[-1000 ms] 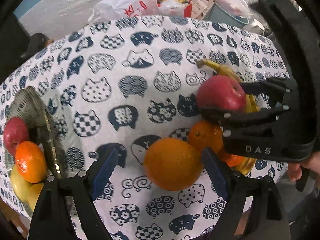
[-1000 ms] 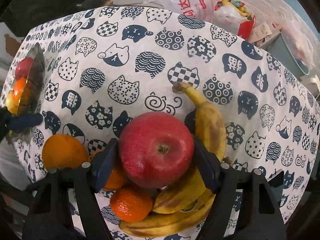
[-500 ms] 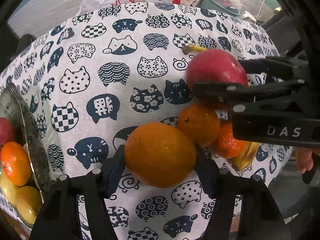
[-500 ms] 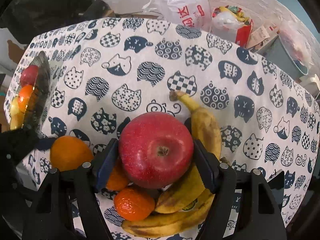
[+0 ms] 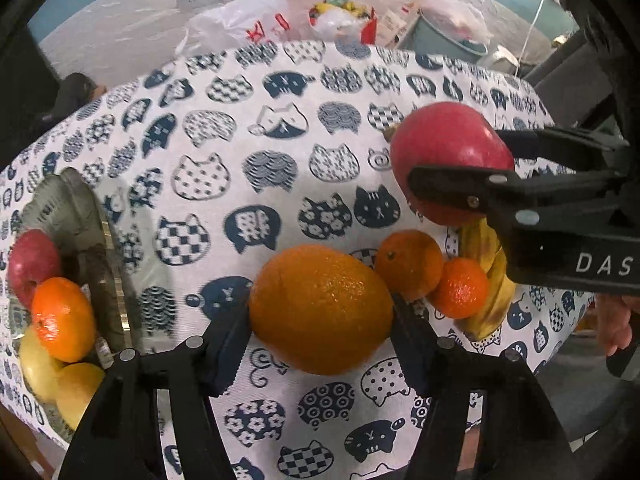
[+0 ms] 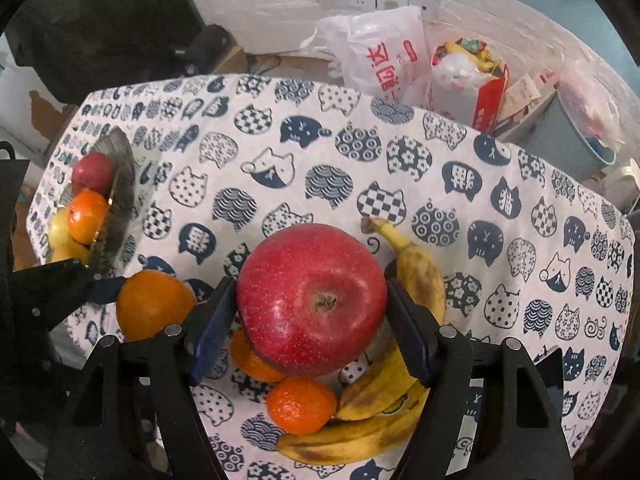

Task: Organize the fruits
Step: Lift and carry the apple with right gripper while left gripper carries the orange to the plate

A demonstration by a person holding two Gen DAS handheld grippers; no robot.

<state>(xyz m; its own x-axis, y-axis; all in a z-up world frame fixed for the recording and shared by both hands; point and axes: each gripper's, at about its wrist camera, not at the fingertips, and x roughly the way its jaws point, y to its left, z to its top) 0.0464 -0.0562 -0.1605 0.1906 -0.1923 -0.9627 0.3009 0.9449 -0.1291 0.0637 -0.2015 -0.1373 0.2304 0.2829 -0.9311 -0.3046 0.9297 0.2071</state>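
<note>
Half-hidden bananas (image 6: pixel 416 280) behind red apple (image 6: pixel 312 300)

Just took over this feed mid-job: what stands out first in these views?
A big red apple clamped in the right claw, above the bananas and tangerines. Beside it, the left claw grips a large orange. At the left table edge, a glass bowl already holds fruit.

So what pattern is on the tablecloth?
Navy cat faces on the white tablecloth; clearest in the right wrist view.
</note>
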